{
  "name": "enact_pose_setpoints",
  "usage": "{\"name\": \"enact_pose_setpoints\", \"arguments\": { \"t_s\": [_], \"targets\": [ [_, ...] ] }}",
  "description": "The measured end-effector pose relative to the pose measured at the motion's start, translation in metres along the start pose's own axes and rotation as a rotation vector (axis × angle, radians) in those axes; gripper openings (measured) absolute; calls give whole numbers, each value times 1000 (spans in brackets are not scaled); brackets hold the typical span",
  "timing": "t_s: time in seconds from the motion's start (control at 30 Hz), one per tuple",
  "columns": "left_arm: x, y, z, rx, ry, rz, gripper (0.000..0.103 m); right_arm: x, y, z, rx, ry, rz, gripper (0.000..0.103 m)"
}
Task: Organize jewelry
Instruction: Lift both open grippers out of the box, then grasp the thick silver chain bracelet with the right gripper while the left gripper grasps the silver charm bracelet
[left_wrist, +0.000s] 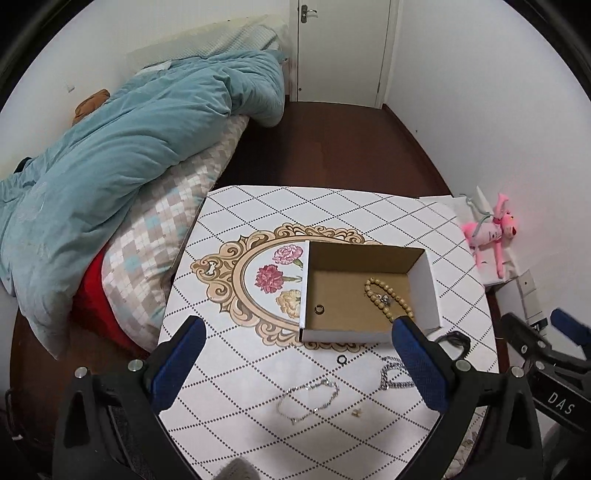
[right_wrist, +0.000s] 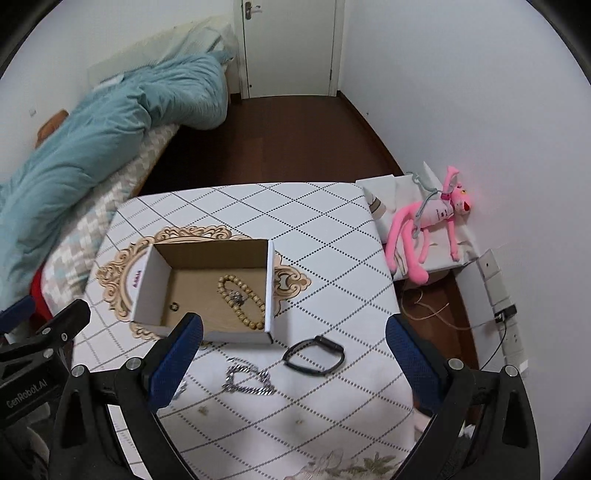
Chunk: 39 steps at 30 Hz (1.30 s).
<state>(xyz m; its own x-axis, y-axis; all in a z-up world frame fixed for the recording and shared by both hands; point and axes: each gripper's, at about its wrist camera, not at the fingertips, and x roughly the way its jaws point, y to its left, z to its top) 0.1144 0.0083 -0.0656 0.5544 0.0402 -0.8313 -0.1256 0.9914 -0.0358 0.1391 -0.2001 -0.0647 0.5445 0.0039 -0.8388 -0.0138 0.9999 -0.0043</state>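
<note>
Mid-sort: bead bracelet (right_wrist: 242, 301) & ring (left_wrist: 318, 309) already lie in cardboard box (left_wrist: 430, 291). Left gripper (left_wrist: 297, 369) & right gripper (right_wrist: 293, 363) are held wide open, empty. Near the box, chunky chain (right_wrist: 249, 378), black band (right_wrist: 314, 356), thin chain (left_wrist: 308, 400) are left; a low pinch is prob. needed next.

The box (right_wrist: 207, 291) is corrugated cardboard: matt brown inside, smooth white outside. The bead bracelet (right_wrist: 242, 301) looks like matt tan wood. The chain bracelet (right_wrist: 247, 380) and the thin chain (left_wrist: 306, 400) are shiny silver metal. The watch band (right_wrist: 314, 356) is matt black, rubber-like plastic. The desk (right_wrist: 332, 258) carries a smooth printed cover. Each hand-held gripper, left (left_wrist: 299, 362) and right (right_wrist: 293, 354), has matt black plastic arms and textured blue finger pads (right_wrist: 177, 363).
</note>
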Motion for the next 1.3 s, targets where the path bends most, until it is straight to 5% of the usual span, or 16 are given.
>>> {"name": "enact_pose_setpoints", "arguments": {
  "t_s": [0.27,0.4,0.67,0.97,1.03,1.3],
  "targets": [
    [36,14,-48,32,76,76,103,37,-9,-54,62,117,61,99],
    [70,29,-77,10,164,113,103,73,-13,-79,98,194,93,77],
    [103,48,-105,-4,234,162,103,136,-8,-106,119,268,117,51],
    [112,65,-116,-45,264,128,102,150,21,-105,28,239,71,36],
    [111,65,-117,-44,262,109,102,150,27,-103,4,231,71,10],
    [99,56,-122,14,252,12,102,138,20,-117,32,279,148,10]
  ]
}}
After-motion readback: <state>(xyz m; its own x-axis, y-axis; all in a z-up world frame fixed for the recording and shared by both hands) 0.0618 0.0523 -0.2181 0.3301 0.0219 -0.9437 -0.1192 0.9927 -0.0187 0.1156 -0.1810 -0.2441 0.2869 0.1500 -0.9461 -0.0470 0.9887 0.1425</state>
